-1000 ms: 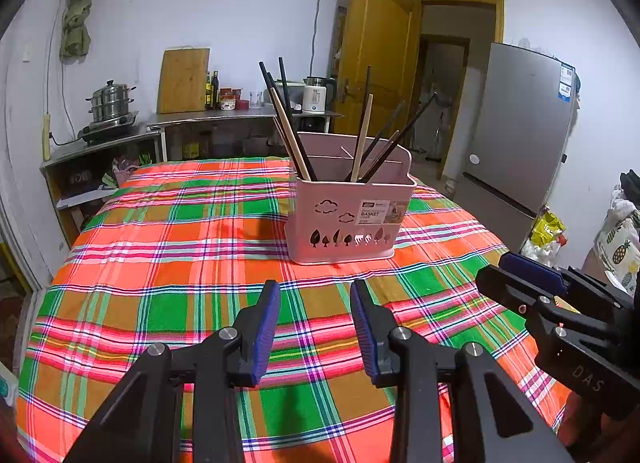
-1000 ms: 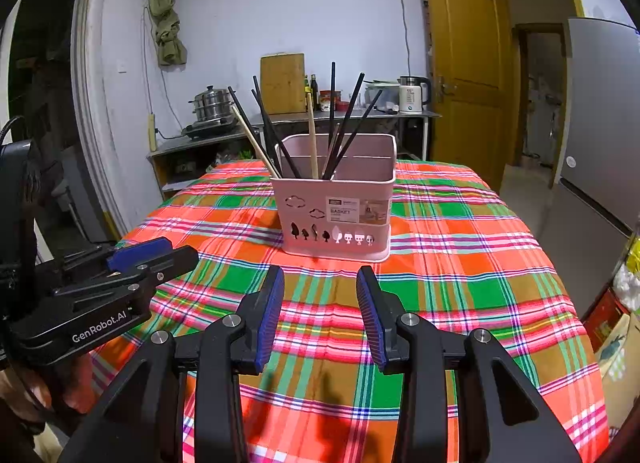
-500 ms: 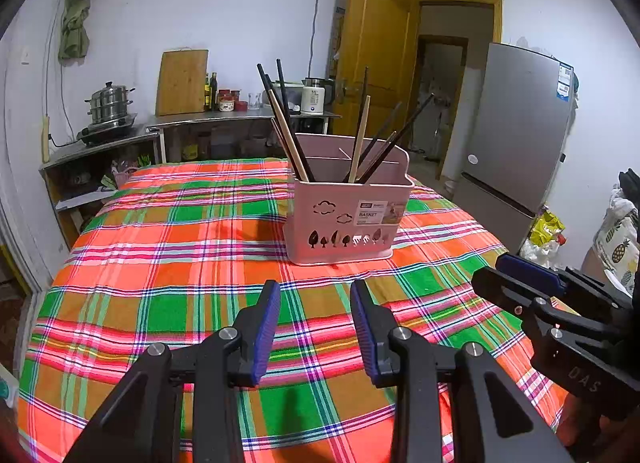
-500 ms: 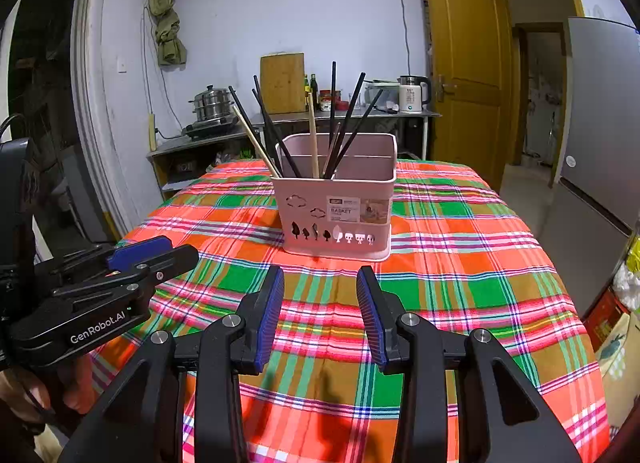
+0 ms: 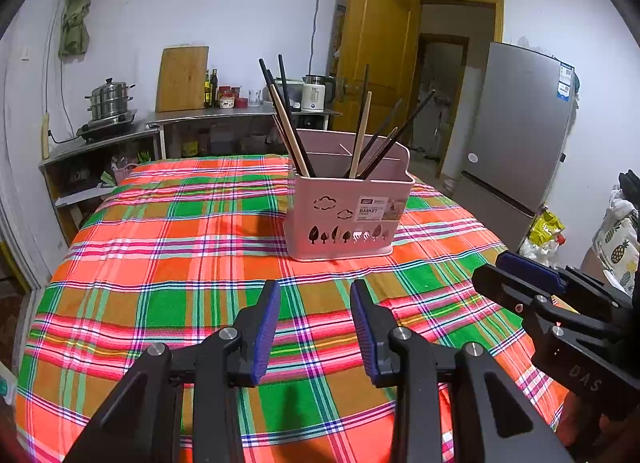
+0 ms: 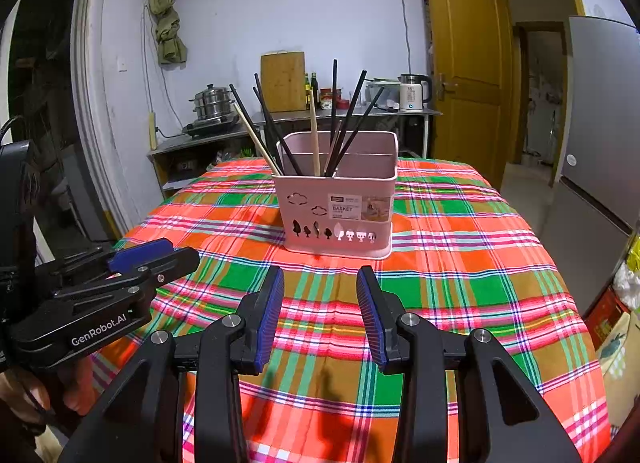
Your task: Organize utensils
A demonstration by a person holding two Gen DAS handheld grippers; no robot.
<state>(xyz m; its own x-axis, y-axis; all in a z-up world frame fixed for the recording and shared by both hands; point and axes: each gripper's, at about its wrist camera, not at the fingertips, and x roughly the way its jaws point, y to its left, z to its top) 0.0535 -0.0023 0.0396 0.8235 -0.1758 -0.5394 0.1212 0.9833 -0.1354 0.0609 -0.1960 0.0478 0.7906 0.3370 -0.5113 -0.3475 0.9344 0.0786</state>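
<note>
So both my grippers hang over the near edge of the table, jaws spread with nothing between them. My left gripper (image 5: 315, 301) and my right gripper (image 6: 320, 287) both point at the same thing: a pink basket (image 6: 338, 215) standing upright in the middle of the checked tablecloth (image 5: 160, 263), well apart from my fingertips. A bunch of chopsticks (image 6: 344, 119), mostly black plus a couple of pale wooden ones, lean out of its front compartments; the back section looks empty from here. Bare cloth between me and the basket. Behind the table there's a steel counter (image 5: 224, 115) with a steamer pot (image 5: 108, 103), a cutting board (image 5: 182, 79) and a kettle (image 6: 412, 93); a yellow door (image 6: 466, 63) and a fridge (image 5: 520, 135) off to the right.
</note>
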